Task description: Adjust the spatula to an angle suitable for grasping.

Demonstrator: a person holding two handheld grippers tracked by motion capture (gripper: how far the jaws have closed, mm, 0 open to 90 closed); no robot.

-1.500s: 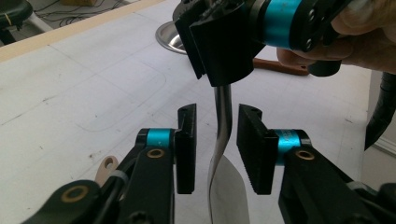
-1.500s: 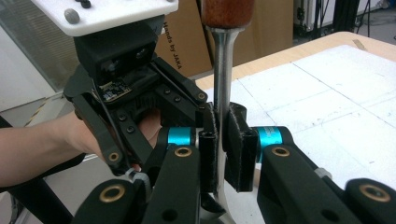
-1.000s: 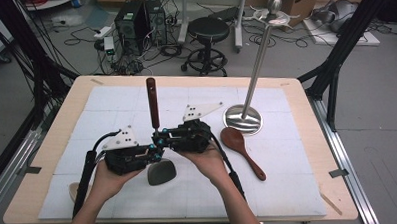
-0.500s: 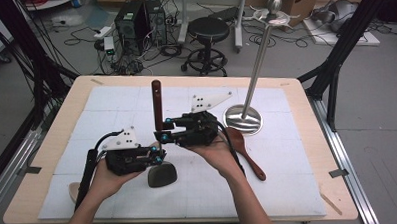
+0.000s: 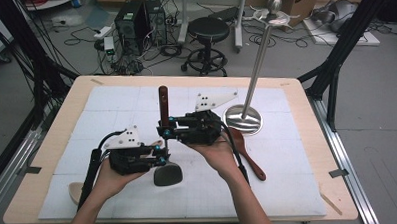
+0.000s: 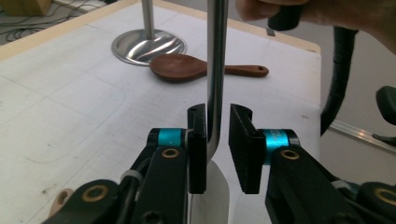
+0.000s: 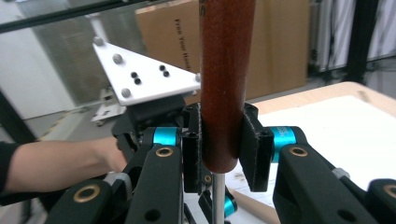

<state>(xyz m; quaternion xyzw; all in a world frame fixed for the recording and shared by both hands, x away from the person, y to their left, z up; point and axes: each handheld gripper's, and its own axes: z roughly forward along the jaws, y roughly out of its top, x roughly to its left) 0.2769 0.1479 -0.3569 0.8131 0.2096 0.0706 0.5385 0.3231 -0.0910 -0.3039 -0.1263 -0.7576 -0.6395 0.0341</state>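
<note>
A spatula stands upright over the white mat, with a brown wooden handle (image 5: 163, 100), a steel shaft (image 6: 216, 70) and a dark head (image 5: 167, 175) low near the mat. My right gripper (image 5: 166, 130) is shut on the handle's lower end (image 7: 226, 70); its jaws have just been closing on it (image 7: 222, 140). My left gripper (image 5: 160, 156) sits lower, around the shaft. Its jaws have just been opening (image 6: 218, 135): the shaft rests against one pad, with a gap to the other.
A dark wooden spoon (image 5: 245, 150) lies to the right of my hands, near the round base of a steel stand (image 5: 243, 119). A pale wooden spoon (image 5: 75, 191) lies at the mat's front left. The mat (image 5: 289, 189) covers most of the table.
My right gripper has risen a little and shifted right with the handle. The left gripper's jaws have parted from the shaft. The left hand has stayed in place.
</note>
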